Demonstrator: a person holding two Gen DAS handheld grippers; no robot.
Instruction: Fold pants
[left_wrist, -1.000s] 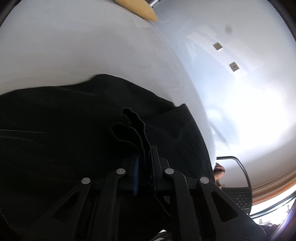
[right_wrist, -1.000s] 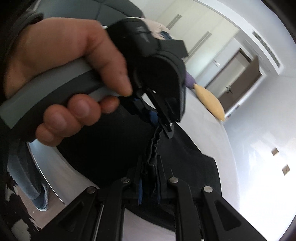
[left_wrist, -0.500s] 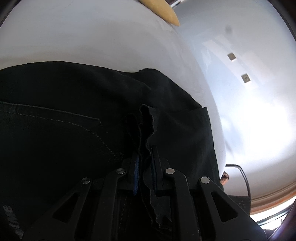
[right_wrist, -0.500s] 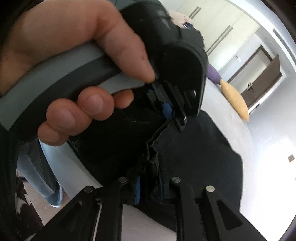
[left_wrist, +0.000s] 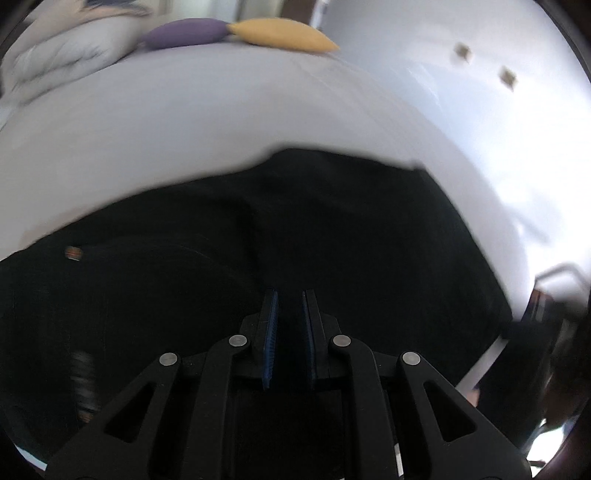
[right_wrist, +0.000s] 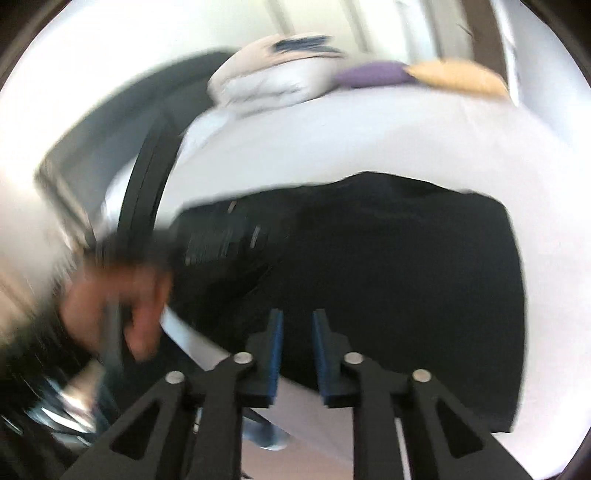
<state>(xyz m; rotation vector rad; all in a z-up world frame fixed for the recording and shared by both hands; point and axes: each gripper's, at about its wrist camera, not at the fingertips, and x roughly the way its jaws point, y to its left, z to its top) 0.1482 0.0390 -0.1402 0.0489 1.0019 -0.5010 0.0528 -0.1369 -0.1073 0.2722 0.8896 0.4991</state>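
Note:
The black pants lie folded flat on the white bed. They also show in the right wrist view as a dark rectangle near the bed's front edge. My left gripper hovers just above the pants, jaws slightly apart, nothing between the blue pads. My right gripper is over the pants' near edge, jaws slightly apart and empty. The hand holding the left gripper is blurred at the left of the right wrist view.
At the head of the bed lie a white pillow, a purple cushion and a yellow cushion. The bed's front edge and the floor lie below the right gripper. A chair stands at the right.
Both grippers have let go of the bunched pants edge and opened. The pants now lie flat on the bed, and both grippers have pulled back, blurring the views.

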